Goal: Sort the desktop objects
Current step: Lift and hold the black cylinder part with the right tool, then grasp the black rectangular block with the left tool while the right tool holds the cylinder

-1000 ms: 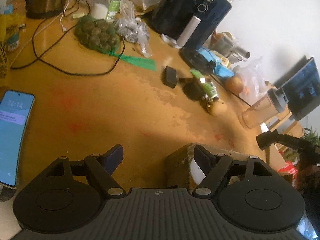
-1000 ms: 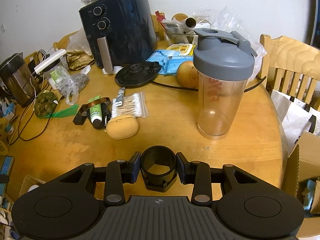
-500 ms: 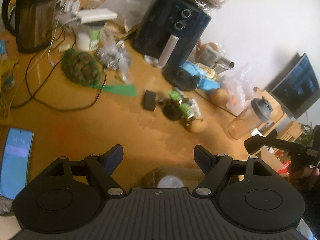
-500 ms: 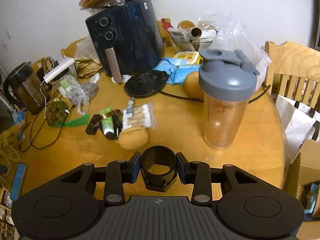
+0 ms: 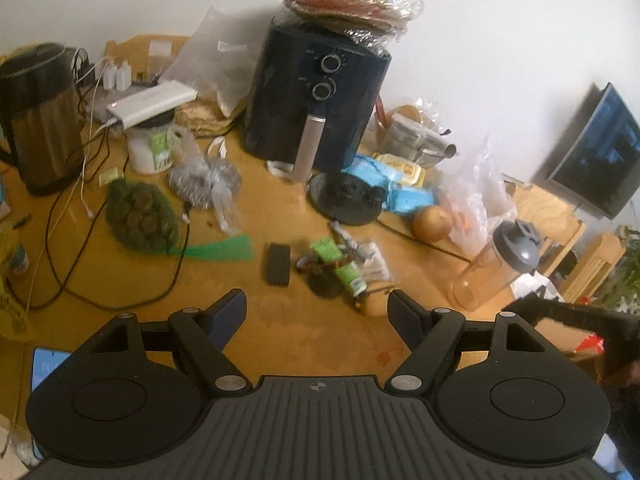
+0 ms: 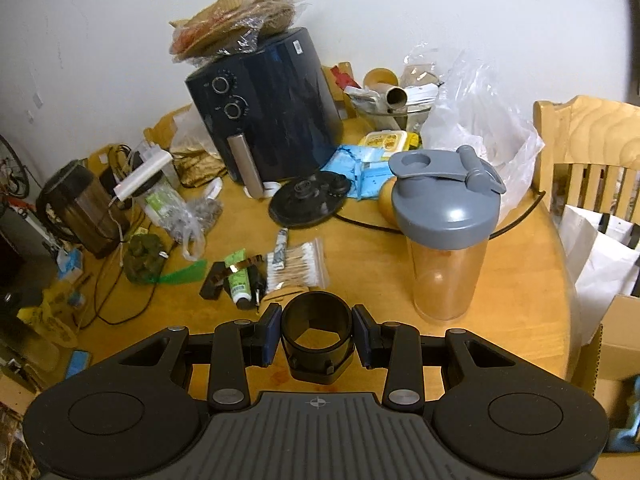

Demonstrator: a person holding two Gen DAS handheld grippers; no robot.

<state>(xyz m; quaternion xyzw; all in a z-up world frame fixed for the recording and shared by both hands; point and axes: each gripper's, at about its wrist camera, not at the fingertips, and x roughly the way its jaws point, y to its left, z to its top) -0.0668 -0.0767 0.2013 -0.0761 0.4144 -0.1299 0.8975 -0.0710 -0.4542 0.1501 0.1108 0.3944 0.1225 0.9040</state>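
The black ring [image 6: 317, 334] is pinched upright in the right claw [image 6: 317, 338] above the bench [image 6: 400, 264], so the little pile with the green tube [image 6: 239, 282] at 11 o'clock is better left to the wide, empty left claw [image 5: 318, 314].

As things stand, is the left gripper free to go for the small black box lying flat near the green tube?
Probably yes. The left gripper is open and empty, and bare table lies between its fingers and the small black box. The green tube beside it lies apart from it.
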